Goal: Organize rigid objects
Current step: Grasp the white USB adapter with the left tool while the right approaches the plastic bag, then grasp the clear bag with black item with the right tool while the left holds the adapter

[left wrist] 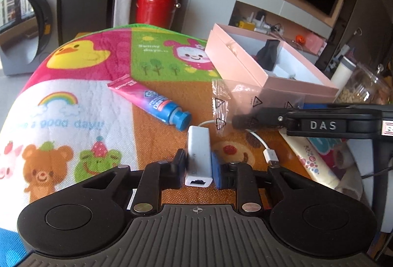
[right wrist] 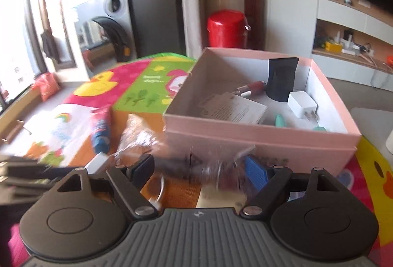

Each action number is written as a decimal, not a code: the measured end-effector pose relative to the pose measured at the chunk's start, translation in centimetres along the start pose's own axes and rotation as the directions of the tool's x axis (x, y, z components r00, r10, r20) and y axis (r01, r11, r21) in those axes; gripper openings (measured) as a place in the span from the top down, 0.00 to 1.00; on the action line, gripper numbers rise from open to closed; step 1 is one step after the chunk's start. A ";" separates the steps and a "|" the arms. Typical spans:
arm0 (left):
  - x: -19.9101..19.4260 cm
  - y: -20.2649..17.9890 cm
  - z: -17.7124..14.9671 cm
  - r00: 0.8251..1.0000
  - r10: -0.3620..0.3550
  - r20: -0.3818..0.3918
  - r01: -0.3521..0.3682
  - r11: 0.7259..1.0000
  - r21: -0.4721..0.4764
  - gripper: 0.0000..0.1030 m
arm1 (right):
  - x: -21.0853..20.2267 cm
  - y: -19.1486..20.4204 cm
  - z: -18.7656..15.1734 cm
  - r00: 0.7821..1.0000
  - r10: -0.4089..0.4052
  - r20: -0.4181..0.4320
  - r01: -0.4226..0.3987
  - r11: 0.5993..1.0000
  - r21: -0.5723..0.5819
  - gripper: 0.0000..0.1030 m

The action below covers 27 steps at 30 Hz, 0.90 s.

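Progress: pink cardboard box (right wrist: 258, 137) holds several items. Left gripper (left wrist: 198, 166) clamps white rectangular adapter (left wrist: 198, 151); right gripper (right wrist: 196, 168), jaws spread, straddles clear plastic bag (right wrist: 196, 159). Pink-and-blue tube (left wrist: 149, 101) remains out.

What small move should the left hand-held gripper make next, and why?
Probably lift. The left hand-held gripper is closed on the white rectangular network adapter, which lies on the colourful cartoon mat; the open pink cardboard box is the likely goal.

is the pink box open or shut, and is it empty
Open, not empty: the pink box has no lid on, and a white charger and black tube lie inside.
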<state>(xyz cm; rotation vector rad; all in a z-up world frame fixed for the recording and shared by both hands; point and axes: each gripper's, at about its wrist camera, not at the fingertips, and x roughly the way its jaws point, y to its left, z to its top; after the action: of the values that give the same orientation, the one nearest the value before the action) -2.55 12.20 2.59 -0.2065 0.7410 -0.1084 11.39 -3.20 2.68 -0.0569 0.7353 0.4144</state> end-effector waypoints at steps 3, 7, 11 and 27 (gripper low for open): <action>-0.3 0.6 -0.2 1.000 -0.001 0.011 0.002 1.000 -0.016 0.75 | 0.1 -0.5 -0.5 0.995 0.094 -0.023 -0.093 0.995 0.037 0.52; -0.7 1.5 -0.2 1.000 0.003 0.021 -0.002 0.999 -0.053 0.74 | -1.1 -0.3 -1.9 0.992 0.112 -0.059 -0.114 0.993 -0.031 0.74; -0.9 2.3 -0.1 0.999 0.038 0.028 -0.035 0.995 -0.090 0.74 | -3.4 -0.8 -3.7 0.993 0.104 -0.063 -0.110 0.990 -0.094 0.82; 0.1 -1.7 -1.1 0.999 0.019 0.030 -0.020 0.999 0.038 0.74 | -7.8 -3.1 -6.1 0.998 -0.019 0.058 0.029 0.983 -0.180 0.37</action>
<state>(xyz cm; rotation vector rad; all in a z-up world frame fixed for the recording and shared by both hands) -3.27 10.39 2.16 -0.1638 0.7105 -0.1006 3.49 -9.91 3.05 -0.2236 0.6394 0.4568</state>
